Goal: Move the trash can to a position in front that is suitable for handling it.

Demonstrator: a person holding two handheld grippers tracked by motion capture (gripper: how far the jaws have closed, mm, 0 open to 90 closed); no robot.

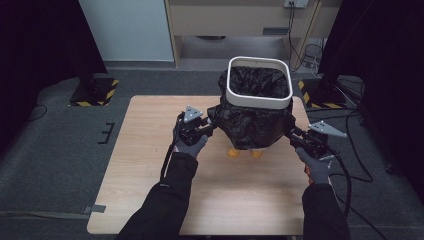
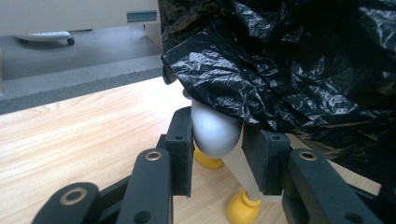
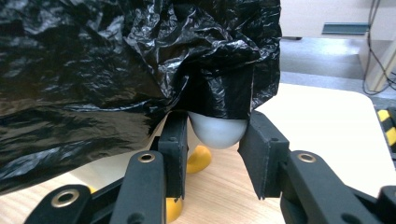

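Observation:
A white bin [image 1: 259, 82] lined with a black plastic bag [image 1: 252, 125] stands on yellow feet [image 1: 233, 153] at the far middle of the wooden table [image 1: 150, 150]. The bag hangs crumpled over the bin's sides. A grey rounded knob sticks out from each side under the bag's edge. My left gripper [image 1: 212, 125] is shut on the left knob [image 2: 212, 133], both pads against it [image 2: 219, 133]. My right gripper [image 1: 290, 131] holds the right knob [image 3: 217, 130] the same way, its jaws [image 3: 215, 137] closed on it. Both grippers point inward at the bin.
Bare wood stretches in front of the bin and to its left. Beyond the table lie grey floor, black stand bases with yellow-black tape [image 1: 95, 92], cables [image 1: 350, 150] at the right, and a pale cabinet [image 1: 240, 20] at the back.

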